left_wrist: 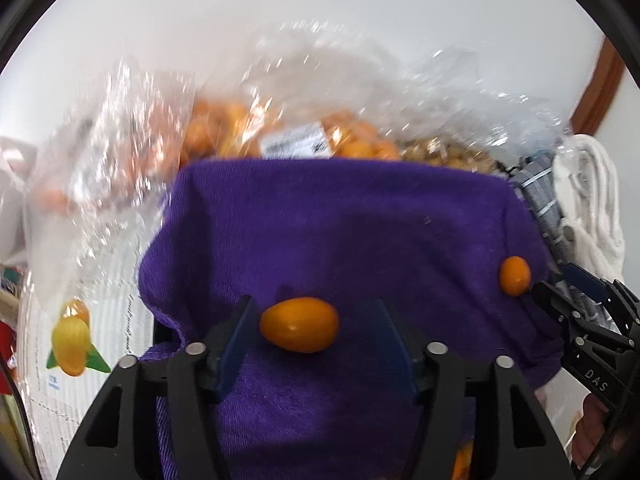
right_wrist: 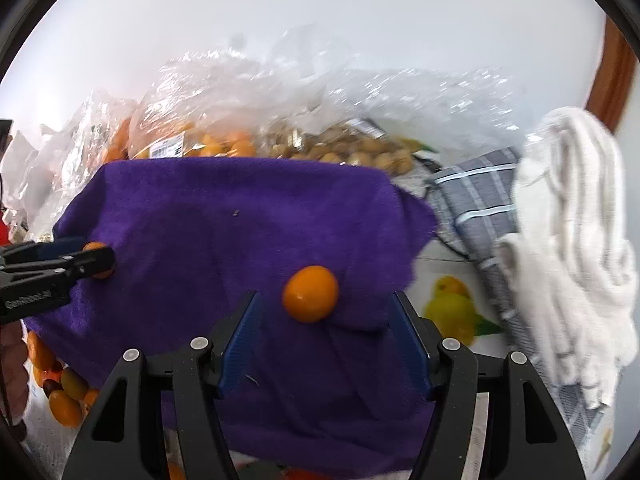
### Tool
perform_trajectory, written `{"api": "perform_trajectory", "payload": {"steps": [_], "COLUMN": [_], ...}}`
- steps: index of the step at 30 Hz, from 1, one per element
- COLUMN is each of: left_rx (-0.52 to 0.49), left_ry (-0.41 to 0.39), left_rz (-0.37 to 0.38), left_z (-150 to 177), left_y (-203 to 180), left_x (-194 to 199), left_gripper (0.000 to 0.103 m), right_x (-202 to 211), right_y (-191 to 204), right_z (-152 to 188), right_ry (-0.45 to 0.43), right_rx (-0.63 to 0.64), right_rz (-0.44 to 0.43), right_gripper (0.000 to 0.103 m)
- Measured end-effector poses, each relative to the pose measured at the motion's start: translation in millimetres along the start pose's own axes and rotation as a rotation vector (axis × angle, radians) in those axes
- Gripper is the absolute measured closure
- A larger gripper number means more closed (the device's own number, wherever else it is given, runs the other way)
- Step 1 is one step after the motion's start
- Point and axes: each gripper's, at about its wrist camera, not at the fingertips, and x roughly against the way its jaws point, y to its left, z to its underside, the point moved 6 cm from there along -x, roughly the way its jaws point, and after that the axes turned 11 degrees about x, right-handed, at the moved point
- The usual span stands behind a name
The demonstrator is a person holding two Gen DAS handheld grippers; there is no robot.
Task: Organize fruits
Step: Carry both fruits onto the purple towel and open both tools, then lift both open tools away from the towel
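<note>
Two small orange oval fruits lie well apart on a purple towel spread over the worktop. The left hand-held gripper [left_wrist: 312, 328] has its jaws spread wide, one on each side of the left fruit [left_wrist: 299, 324]; that fruit sits close to the left blue pad, with a clear gap to the right pad. The right hand-held gripper [right_wrist: 326, 320] is also spread, with the right fruit [right_wrist: 311, 293] just ahead of and between its fingertips, not yet gripped.

Behind the towel [left_wrist: 340, 224] stand crinkled clear bags [right_wrist: 248, 92] holding more orange fruit and some tan pieces that are too blurred to name. A grey checked cloth [right_wrist: 476, 200] and a white cloth [right_wrist: 576, 216] lie to the right. More loose orange fruits [right_wrist: 64, 396] sit by the towel's near left edge.

Likely risks: the left fruit is off-centre, so closing jaws could push it sideways and roll it off the soft towel. Squeezing hard may bruise the thin skin. A low approach could snag the pile and drag the towel, shifting both fruits.
</note>
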Motion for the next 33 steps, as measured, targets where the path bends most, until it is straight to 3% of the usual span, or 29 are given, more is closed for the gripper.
{"api": "perform_trajectory", "payload": {"steps": [3,8,12,17,27,30,33], "left_rx": [-0.011,-0.016,0.007,0.033,0.038,0.051,0.088], "left_ry": [-0.037,-0.108,-0.111,-0.138,-0.208,-0.211,-0.212], "left_rz": [0.012,-0.003,-0.006,-0.044,-0.078,-0.091,-0.113], "left_z": [-2,-1,11,31,77,92,106], "left_y": [-6,-7,7,24,42,52,66], "left_x": [17,52,72,94,140,147,151], "left_gripper": [0.034,0.034,0.034,0.034,0.034,0.034,0.034], "right_x": [19,47,67,78,102,102,98], "right_y": [-9,-18,-23,-21,8,21,35], "right_z": [2,6,18,37,69,79,90], "right_ry": [-0.023,-0.059,-0.074,-0.053,-0.047,-0.043,-0.036], "right_rx": [-0.010,-0.017,-0.051,-0.092,-0.046,-0.021,-0.004], "right_rz": [0.033,0.052,0.080,0.056,-0.027,-0.047,-0.078], "right_gripper": [0.039,0.039,0.039,0.039,0.040,0.050,0.053]}}
